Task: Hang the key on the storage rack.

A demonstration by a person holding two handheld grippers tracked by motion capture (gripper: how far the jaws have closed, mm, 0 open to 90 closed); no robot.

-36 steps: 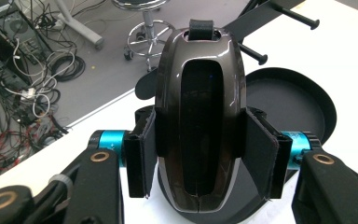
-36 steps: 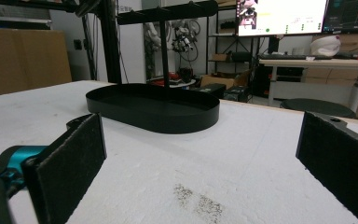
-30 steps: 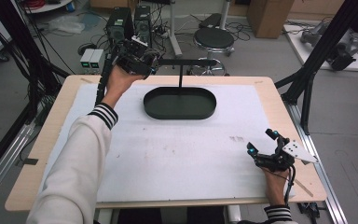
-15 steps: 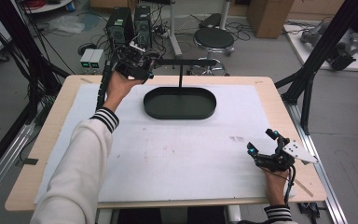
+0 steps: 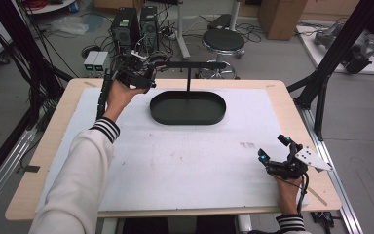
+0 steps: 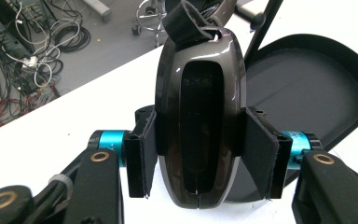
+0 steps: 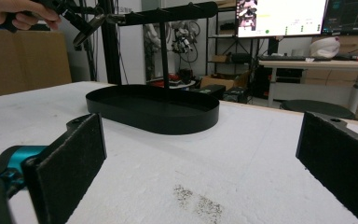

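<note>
Just beyond the left gripper (image 5: pixel 143 78) stands a black stand: an oval tray (image 5: pixel 187 108) on the white foam mat (image 5: pixel 185 161), with a thin upright post (image 5: pixel 188 80) rising from the tray's far edge and a horizontal bar (image 5: pixel 202 64) across its top. In the high view the bar's near end lies right at the gripper's tip, and in the right gripper view small pegs stick up along the bar (image 7: pixel 168 14). Behind the gripper, off the far edge of the table, are computer towers (image 5: pixel 135 22), tangled cables and a round stool (image 5: pixel 223 39). The tray's rim (image 6: pixel 354 56) lies close to the gripper's right jaw in the left gripper view, and the post (image 6: pixel 263 28) passes just above and to the right of the held thing.

The left gripper is clamped on a glossy dark brown, egg-shaped case (image 6: pixel 198 116), its pads pressing both long sides. The case stands upright between the jaws, with a darker sunken panel down its middle and a black strap loop (image 6: pixel 191 21) threaded through a slot at its top end, toward the bar.

The right gripper (image 5: pixel 275 153) rests near the table's near right corner, well away from the tray, its jaws spread wide with nothing between the pads (image 7: pixel 70 163).
</note>
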